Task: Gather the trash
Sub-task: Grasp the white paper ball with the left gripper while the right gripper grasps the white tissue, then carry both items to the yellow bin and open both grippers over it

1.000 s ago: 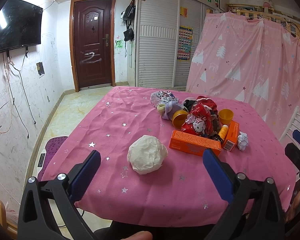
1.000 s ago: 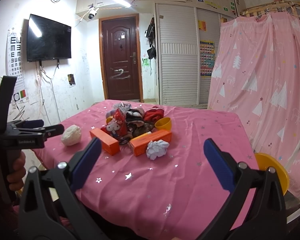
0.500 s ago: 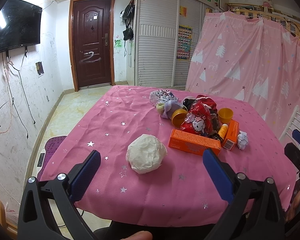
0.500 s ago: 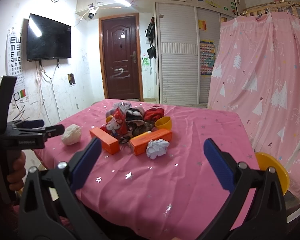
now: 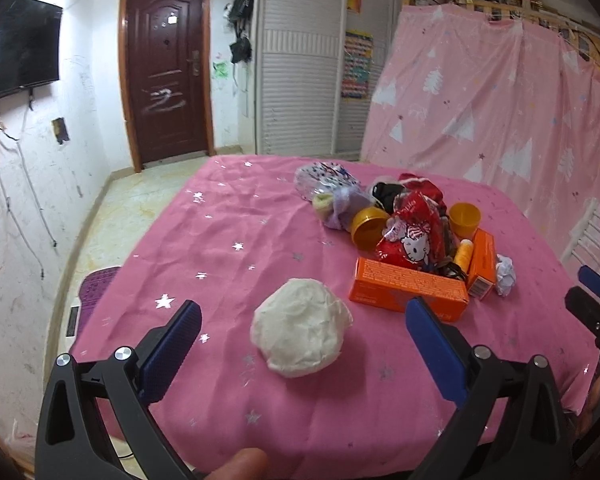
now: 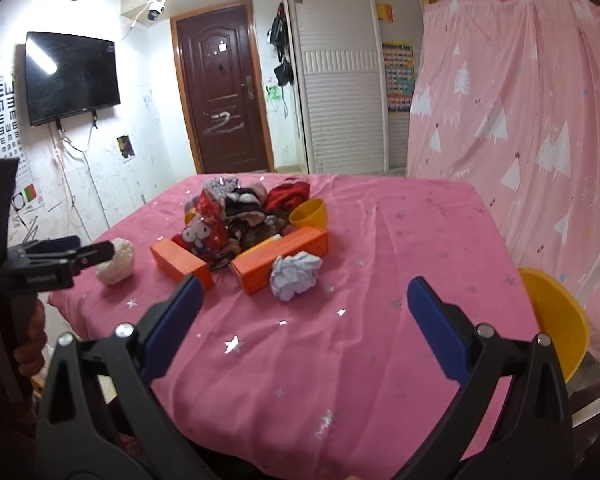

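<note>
A white crumpled tissue ball (image 5: 300, 332) lies on the pink tablecloth (image 5: 228, 240), just ahead of my left gripper (image 5: 300, 320), which is open and empty with the ball between the lines of its fingers. A smaller crumpled paper wad (image 6: 295, 274) lies ahead of my right gripper (image 6: 304, 296), also open and empty. The same wad (image 5: 505, 276) shows at the right in the left wrist view. Behind stand two orange boxes (image 6: 280, 258), a red snack bag (image 5: 414, 236) and a heap of clothes. The left gripper (image 6: 60, 258) appears at the left in the right wrist view, beside the tissue ball (image 6: 116, 262).
Two yellow cups (image 5: 465, 220) sit in the heap. A yellow bowl or basin (image 6: 556, 320) stands off the table's right edge by a white chair. A pink curtain (image 6: 520, 120) hangs on the right; the door and floor lie beyond the table.
Both grippers have moved slightly forward toward the table; the tissue ball and the paper wad appear a little nearer. Nothing on the table has moved.
</note>
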Demonstrator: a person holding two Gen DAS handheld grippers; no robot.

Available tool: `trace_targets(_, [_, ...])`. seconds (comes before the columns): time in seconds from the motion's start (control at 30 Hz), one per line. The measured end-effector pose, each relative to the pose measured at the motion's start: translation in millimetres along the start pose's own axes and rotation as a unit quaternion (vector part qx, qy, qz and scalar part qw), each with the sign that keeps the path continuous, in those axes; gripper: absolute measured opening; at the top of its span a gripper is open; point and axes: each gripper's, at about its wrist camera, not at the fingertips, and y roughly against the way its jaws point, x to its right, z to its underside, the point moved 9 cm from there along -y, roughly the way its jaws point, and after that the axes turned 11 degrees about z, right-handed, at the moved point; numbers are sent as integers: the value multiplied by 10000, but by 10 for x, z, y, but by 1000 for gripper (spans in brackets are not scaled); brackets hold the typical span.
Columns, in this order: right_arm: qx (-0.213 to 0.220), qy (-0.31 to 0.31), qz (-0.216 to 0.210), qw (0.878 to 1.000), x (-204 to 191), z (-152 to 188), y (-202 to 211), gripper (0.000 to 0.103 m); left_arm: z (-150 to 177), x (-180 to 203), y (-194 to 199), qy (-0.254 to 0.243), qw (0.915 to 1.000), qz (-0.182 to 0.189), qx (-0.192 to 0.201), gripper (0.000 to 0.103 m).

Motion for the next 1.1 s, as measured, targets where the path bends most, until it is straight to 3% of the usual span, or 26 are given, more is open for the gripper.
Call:
trace_targets(0.07, [-116, -36, 20, 9999, -11, 0, -87, 99, -11, -30, -83, -25, 10000, -36, -58, 87])
trace_targets(0.1, [-157, -47, 27, 9999, -24, -3, -121, 98, -16, -51, -134, -18, 9999, -40, -121, 77])
trace_targets(0.13, [-222, -51, 11, 9997, -42, -10, -175, 98, -18, -71, -178, 7, 9998, -43, -183, 57])
trace_targets(0.2, [-308, -21, -5, 9995, -87, -29, -258, 98, -10, -115, -270, 130, 9995, 7, -301, 46])
trace_targets(0.37, [-587, 125, 22, 9982, -193, -7, -490, 98, -24, -106, -344, -126, 9996, -95, -244, 45])
trace_targets(0.43, [-729, 155, 65, 9972, -205, 29, -574, 88, -17, -70, -344, -308, 9991, -191, -233, 44])
trace_targets(0.47, [-825, 158, 81, 9964, -205, 52, -620, 76, -15, -60, -333, -355, 9989, -207, -239, 44])
trace_targets(0.6, [-960, -24, -32, 9954, -176, 46, -671, 68, -32, -65, -336, -348, 9988, -112, -312, 44])
trace_targets(0.77, [-1034, -95, 110, 9945, -93, 35, -682, 68, -40, -73, -342, -289, 9988, 23, -391, 44])
trace_targets(0.97, [-1293, 254, 228, 9910, -176, 77, -786, 50, -39, -27, -358, -354, 9983, 95, -459, 44])
trace_targets(1.03, [-1286, 303, 259, 9909, -181, 74, -793, 33, -32, -11, -352, -313, 9982, 171, -491, 43])
trace_targets(1.1, [-1165, 189, 215, 9928, -153, 43, -760, 32, -56, -3, -305, -250, 9985, 253, -422, 43])
